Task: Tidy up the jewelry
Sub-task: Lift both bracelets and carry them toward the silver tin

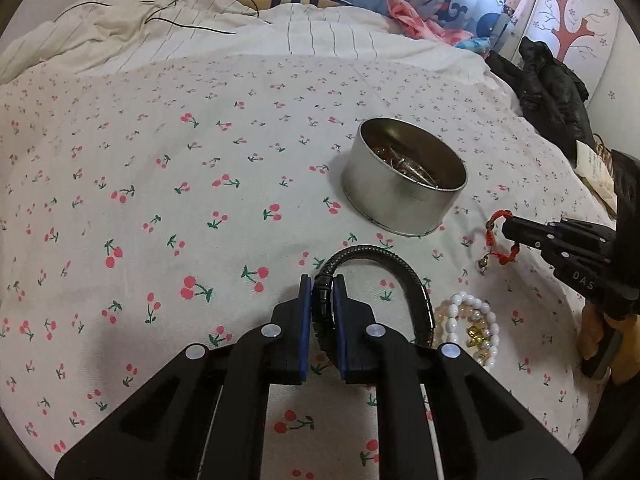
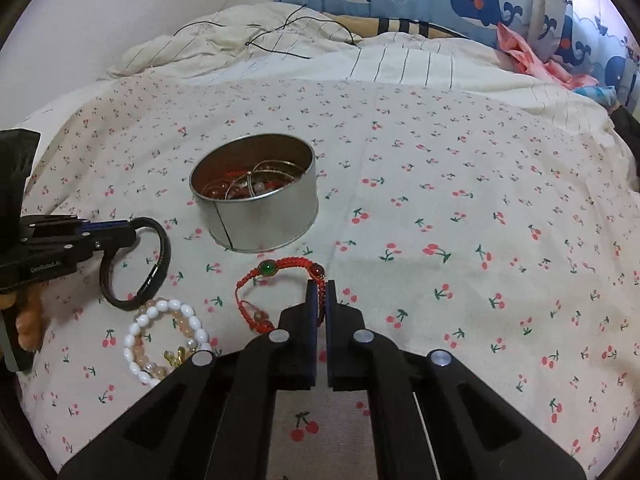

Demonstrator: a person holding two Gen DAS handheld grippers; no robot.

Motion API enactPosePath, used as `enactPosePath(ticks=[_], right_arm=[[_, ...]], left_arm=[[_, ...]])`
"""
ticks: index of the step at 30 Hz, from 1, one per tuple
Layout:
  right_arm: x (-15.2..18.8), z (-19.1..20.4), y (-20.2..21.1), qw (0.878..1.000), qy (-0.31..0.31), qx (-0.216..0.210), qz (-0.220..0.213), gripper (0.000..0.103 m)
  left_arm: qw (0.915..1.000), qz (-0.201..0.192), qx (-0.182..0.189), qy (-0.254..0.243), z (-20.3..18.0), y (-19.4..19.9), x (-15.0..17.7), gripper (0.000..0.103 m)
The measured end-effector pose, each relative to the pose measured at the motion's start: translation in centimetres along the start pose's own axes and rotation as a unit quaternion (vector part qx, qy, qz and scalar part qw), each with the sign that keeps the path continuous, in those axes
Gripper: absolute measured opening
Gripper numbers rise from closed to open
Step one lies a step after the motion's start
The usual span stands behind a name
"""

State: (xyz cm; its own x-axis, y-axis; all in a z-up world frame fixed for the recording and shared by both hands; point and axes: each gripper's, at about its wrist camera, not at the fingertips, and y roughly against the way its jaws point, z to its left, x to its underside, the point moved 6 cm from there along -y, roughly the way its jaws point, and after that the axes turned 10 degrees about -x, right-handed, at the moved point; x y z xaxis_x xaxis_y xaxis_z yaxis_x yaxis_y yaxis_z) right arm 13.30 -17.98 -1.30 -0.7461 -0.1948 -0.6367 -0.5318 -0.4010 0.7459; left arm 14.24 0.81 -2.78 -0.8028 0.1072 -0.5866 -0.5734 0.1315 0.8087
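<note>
The left gripper (image 1: pixel 323 292) is clamping the black bracelet (image 1: pixel 404 276); the right gripper (image 2: pixel 321 296) is clamping the red bracelet (image 2: pixel 280 266), both near the tin (image 2: pixel 256 200) on the bed (image 2: pixel 440 200).

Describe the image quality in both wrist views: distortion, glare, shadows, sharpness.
Left wrist view: strong fisheye bending with a dark round border; the window at top right is blown out; the left gripper casts a soft shadow on the bedsheet. Right wrist view: same distortion; the tin wall shows dull sheen, its contents readable; edges soften.
</note>
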Motion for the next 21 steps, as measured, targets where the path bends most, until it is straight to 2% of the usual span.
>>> enactPosePath(ticks=[5, 10, 12, 13, 14, 15, 16, 18, 19, 20, 21], right_arm=[[0.2, -0.6, -0.1, 1.000, 0.000, 0.004, 0.006, 0.004], [1.2, -1.2, -1.3, 0.999, -0.007, 0.019, 0.039, 0.007], [1.2, -1.2, -1.4, 0.999, -0.009, 0.016, 0.037, 0.025], [1.2, -1.2, -1.4, 0.999, -0.008, 0.017, 0.034, 0.045], [1.2, -1.1, -1.3, 0.999, -0.005, 0.022, 0.031, 0.051], [1.3, -1.0, -1.4, 0.999, -0.003, 0.022, 0.032, 0.051], [1.4, -0.9, -1.6, 0.999, 0.000, 0.022, 0.037, 0.051], [1.5, -0.8, -1.9, 0.999, 0.006, 0.023, 0.041, 0.049], [1.5, -0.6, -1.9, 0.999, 0.008, 0.021, 0.041, 0.042], [1.6, -0.5, -2.0, 0.999, 0.010, 0.019, 0.042, 0.028], [1.6, -0.4, -2.0, 0.999, 0.011, 0.018, 0.043, 0.020]], left_arm=[[0.9999, 0.001, -0.005, -0.009, -0.2, -0.1, 0.2, 0.009], [0.9997, 0.023, -0.008, 0.004, 0.2, -1.0, 0.5, 0.011], [0.9996, 0.024, -0.012, 0.003, 0.1, -1.1, 0.6, 0.017], [0.9996, 0.023, -0.014, 0.000, 0.0, -1.1, 0.7, 0.021], [0.9996, 0.021, -0.017, -0.003, -0.1, -1.1, 0.7, 0.031], [0.9996, 0.019, -0.019, -0.004, -0.2, -1.1, 0.7, 0.043], [0.9996, 0.017, -0.023, -0.006, -0.3, -1.1, 0.8, 0.047], [0.9995, 0.016, -0.027, -0.009, -0.3, -1.1, 0.8, 0.048], [0.9994, 0.016, -0.029, -0.011, -0.4, -1.1, 0.8, 0.048], [0.9993, 0.015, -0.030, -0.016, -0.5, -1.1, 0.9, 0.047], [0.9992, 0.015, -0.031, -0.023, -0.7, -1.0, 0.9, 0.034]])
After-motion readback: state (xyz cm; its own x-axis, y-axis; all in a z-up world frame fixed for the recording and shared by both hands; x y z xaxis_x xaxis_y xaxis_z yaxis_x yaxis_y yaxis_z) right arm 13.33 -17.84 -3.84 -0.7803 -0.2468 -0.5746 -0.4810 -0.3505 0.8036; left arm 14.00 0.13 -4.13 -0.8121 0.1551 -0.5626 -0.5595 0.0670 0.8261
